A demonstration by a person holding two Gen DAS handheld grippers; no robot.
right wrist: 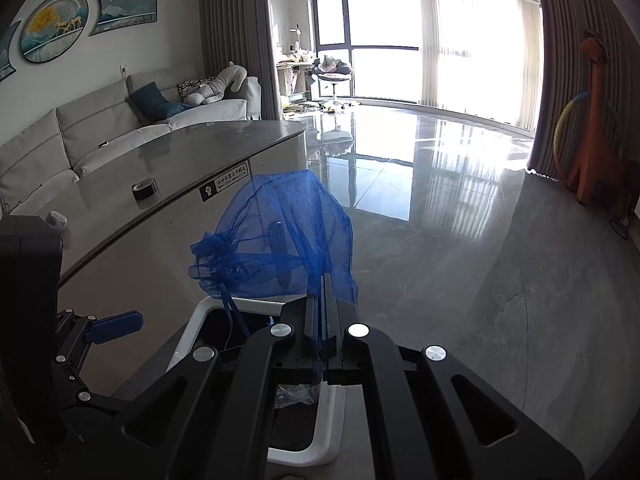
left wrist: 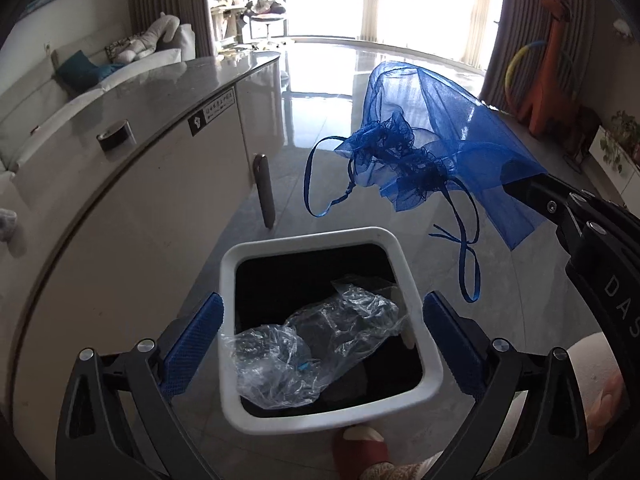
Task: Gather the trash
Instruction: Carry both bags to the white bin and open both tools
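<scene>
Trash status: crumpled clear plastic (left wrist: 316, 348) already lies in the white bin (left wrist: 432, 364). Your right tool (right wrist: 325, 280) pinches the blue mesh pouch (left wrist: 436, 136) above it, unreleased; left tool (left wrist: 322, 344) gapes wide, empty.

Two wrist views, both facing the window wall

My left camera is looking steeply down, close over the white bin (left wrist: 400, 256); my right one is sitting beside it, facing more level across the floor (right wrist: 500, 240). Both are sharing the bin, the blue mesh bag (left wrist: 432, 136), the tabletop (left wrist: 160, 80) and the sofa (right wrist: 100, 128).
</scene>
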